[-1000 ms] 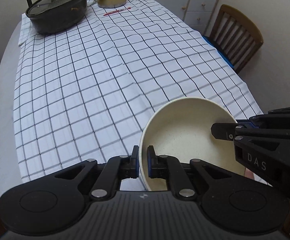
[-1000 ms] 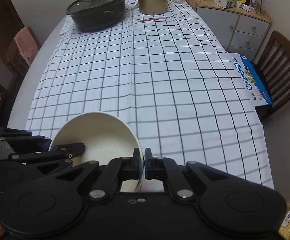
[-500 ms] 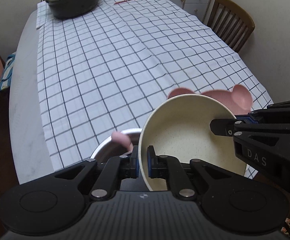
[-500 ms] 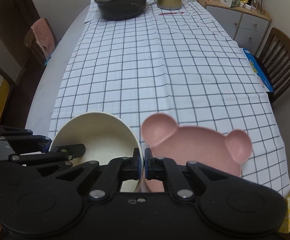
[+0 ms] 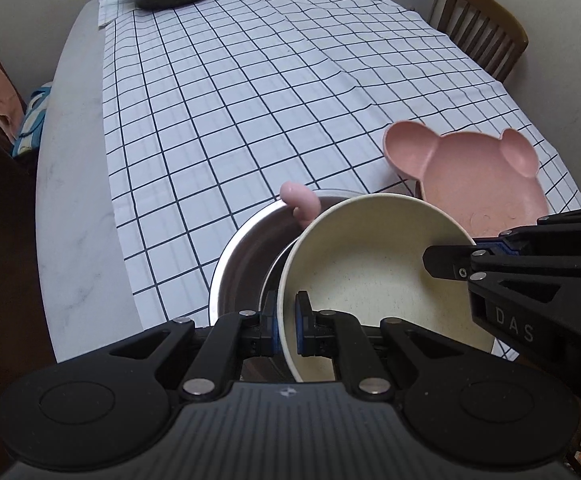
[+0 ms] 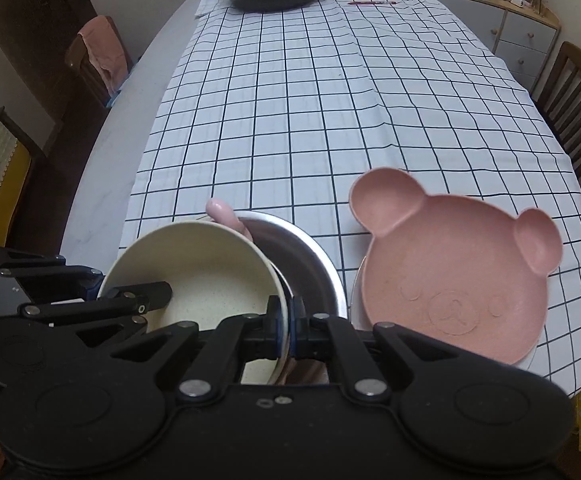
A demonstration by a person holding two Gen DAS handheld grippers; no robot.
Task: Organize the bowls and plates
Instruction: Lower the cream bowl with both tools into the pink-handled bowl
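In the left wrist view, my left gripper (image 5: 286,328) sits at the bottom centre of the frame, its blue pads closed tight on the near rim of the cream bowl (image 5: 374,264), one pad outside the wall and one inside. The bowl is tilted and fills the lower middle of the frame, lying over a steel bowl (image 5: 246,256) whose shiny inside shows to its left. A pink handle (image 5: 300,200) curls over the steel bowl's far rim, just above the cream bowl. To the right, in the middle right of the frame, a pink bear-shaped plate (image 5: 470,172) lies on the checked tablecloth (image 5: 250,100), near the cloth's right edge. At the far right my right gripper reaches in from the edge of the frame to the cream bowl's right rim. In the right wrist view, my left gripper enters from the lower left and holds the left rim of the cream bowl (image 6: 194,268), which sits left of centre. At the bottom centre my right gripper (image 6: 288,328) is clamped shut on the bowl's right rim, the wall pinched between its pads. The steel bowl (image 6: 310,268) shows just right of the cream bowl, and I cannot tell whether the two touch. The bear plate (image 6: 454,280) fills the lower right, resting on a white dish whose edge peeks out beneath it.
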